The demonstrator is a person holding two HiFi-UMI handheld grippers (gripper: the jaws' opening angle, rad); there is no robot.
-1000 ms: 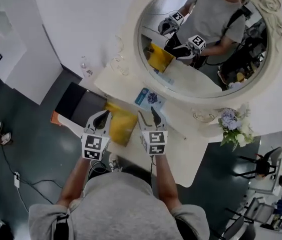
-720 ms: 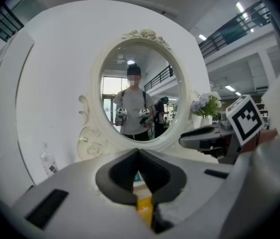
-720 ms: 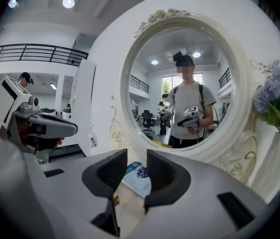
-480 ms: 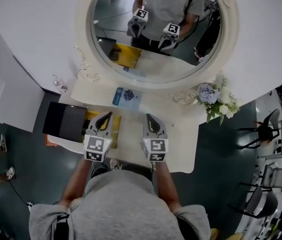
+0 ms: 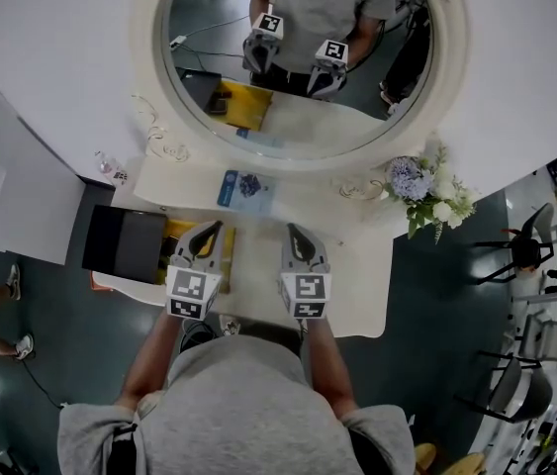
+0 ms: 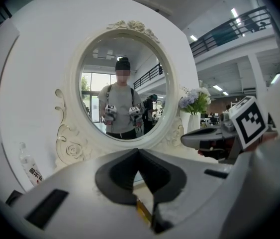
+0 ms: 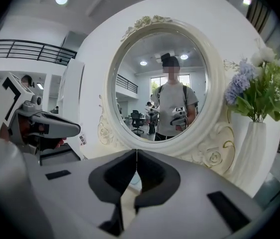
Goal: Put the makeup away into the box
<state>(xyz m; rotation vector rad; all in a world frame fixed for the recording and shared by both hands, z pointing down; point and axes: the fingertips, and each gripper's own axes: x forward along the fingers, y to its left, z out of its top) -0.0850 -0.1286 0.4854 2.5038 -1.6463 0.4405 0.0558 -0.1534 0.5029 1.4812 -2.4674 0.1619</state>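
I am holding both tools level over the cream dressing table (image 5: 357, 285), each one pointing at the round mirror (image 5: 298, 77) in its carved, scrolled cream frame. My left gripper (image 5: 204, 234) is keeping its dark, matte, wedge-shaped pads together at the tips, with nothing pinched between them. My right gripper (image 5: 296, 234) has just been closing, and its pads are now meeting tip to tip too, also on nothing.

The yellow box (image 5: 229, 252) is lying flat at the table's left end, right under my left gripper, so only its smooth edges are showing around the grey shell. A flat blue packet (image 5: 246, 188) with a dark print, rectangular and thin, is resting on the tabletop ahead of me, close to the foot of the mirror and apart from the box. A soft bunch of lilac and white flowers (image 5: 426, 191) is standing at the table's right end. A dark, flat, rectangular panel (image 5: 125, 243) is sitting just left of the box.
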